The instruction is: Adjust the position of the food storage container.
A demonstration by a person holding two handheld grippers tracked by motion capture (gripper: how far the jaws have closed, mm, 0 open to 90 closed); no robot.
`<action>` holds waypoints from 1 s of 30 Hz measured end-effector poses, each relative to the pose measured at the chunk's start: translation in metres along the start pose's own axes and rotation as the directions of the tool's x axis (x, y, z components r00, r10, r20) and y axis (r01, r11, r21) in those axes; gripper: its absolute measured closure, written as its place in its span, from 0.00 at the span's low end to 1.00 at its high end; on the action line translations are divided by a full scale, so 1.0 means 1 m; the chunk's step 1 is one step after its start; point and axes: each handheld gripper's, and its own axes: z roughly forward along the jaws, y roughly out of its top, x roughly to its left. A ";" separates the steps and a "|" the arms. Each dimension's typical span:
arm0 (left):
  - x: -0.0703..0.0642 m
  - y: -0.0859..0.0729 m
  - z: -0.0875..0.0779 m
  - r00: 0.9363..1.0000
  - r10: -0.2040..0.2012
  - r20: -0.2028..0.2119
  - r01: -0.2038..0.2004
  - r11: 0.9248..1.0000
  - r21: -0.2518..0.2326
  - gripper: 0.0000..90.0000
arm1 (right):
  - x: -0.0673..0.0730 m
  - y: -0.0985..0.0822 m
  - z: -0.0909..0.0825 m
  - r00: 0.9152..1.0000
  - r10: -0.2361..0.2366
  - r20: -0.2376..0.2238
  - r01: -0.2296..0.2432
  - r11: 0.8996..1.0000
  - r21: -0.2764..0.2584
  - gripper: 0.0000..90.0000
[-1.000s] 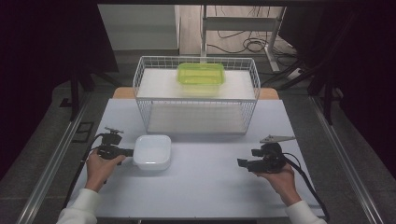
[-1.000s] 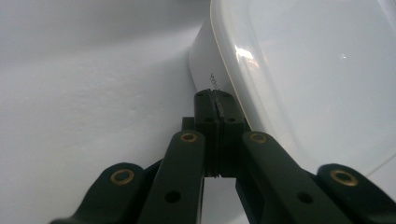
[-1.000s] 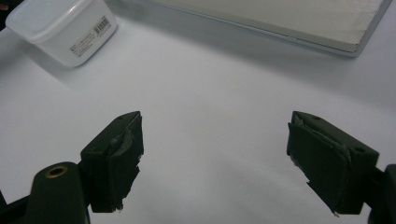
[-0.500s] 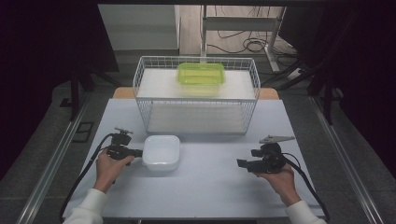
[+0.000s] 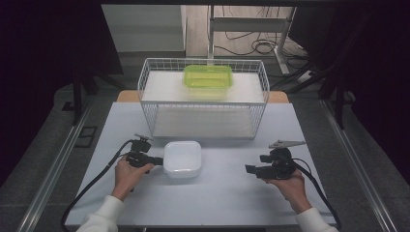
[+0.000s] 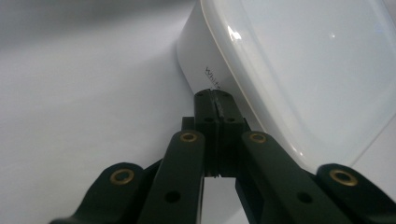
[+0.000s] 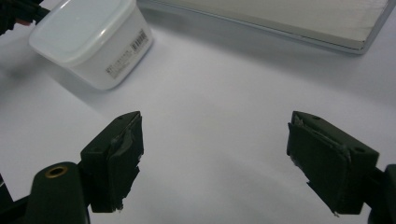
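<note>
White tabletop [image 5: 222,193] carries my white lidded plastic box [image 5: 183,158], centre-left, near the wire basket [image 5: 203,104]. Left gripper [image 5: 157,160] (clenched empty) touches its left side; right gripper [image 5: 249,169] rests released.

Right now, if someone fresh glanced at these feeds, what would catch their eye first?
Probably the bright green lidded container sitting on top of the white wire basket at the far side of the table. Next, the white lidded plastic box near the middle, with the shut left tool pressed against its side, while the right tool rests open, apart from it.
</note>
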 end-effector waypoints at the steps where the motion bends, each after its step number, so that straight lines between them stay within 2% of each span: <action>1: -0.003 0.001 0.002 1.000 0.005 0.001 -0.005 1.000 -0.001 1.00 | 0.000 0.000 0.000 1.000 0.000 0.000 0.000 1.000 -0.003 0.21; 14: -0.028 0.016 0.024 0.998 0.024 0.061 -0.024 1.000 0.006 1.00 | 0.002 0.000 0.001 1.000 -0.005 -0.006 0.005 1.000 0.001 0.21; 15: -0.029 0.017 0.025 0.998 0.029 0.063 -0.030 0.999 0.011 1.00 | 0.002 0.000 0.001 1.000 -0.006 -0.006 0.006 1.000 0.002 0.21; 16: -0.030 0.018 0.027 0.997 0.008 0.073 -0.007 1.000 -0.005 1.00 | 0.002 0.000 0.001 1.000 -0.004 -0.005 0.004 1.000 0.005 0.21; 20: -0.032 0.021 0.031 0.997 0.011 0.080 -0.011 1.000 -0.005 1.00 | 0.002 0.000 0.002 1.000 -0.012 -0.007 0.012 1.000 0.003 0.23; 21: -0.032 0.021 0.031 0.996 0.025 0.082 -0.026 1.000 0.008 1.00 | 0.002 0.000 0.002 1.000 -0.014 -0.007 0.014 1.000 0.001 0.23; 22: -0.034 0.021 0.033 0.996 0.001 0.087 -0.001 1.000 -0.011 1.00 | 0.003 -0.001 0.002 1.000 -0.015 -0.006 0.015 1.000 0.000 0.23; 24: -0.035 0.021 0.034 0.995 -0.002 0.100 0.003 1.000 -0.013 1.00 | 0.003 0.000 0.001 1.000 -0.013 -0.004 0.013 1.000 -0.003 0.23; 25: -0.037 0.021 0.035 0.993 -0.017 0.114 0.020 1.000 -0.022 1.00 | 0.002 0.000 0.001 1.000 -0.014 -0.005 0.014 1.000 -0.006 0.23; 27: -0.037 0.021 0.034 0.993 -0.011 0.118 0.013 1.000 -0.021 1.00 | 0.003 0.000 0.001 1.000 -0.013 -0.007 0.013 1.000 -0.014 0.23; 29: -0.035 0.021 0.030 0.993 0.014 0.119 -0.012 1.000 -0.025 0.99 | 0.004 0.001 0.000 1.000 -0.020 -0.006 0.020 1.000 -0.018 0.21; 30: -0.035 0.021 0.028 0.994 0.021 0.106 -0.018 0.999 -0.030 0.99 | 0.005 0.002 0.000 1.000 -0.027 0.000 0.027 0.999 -0.027 0.20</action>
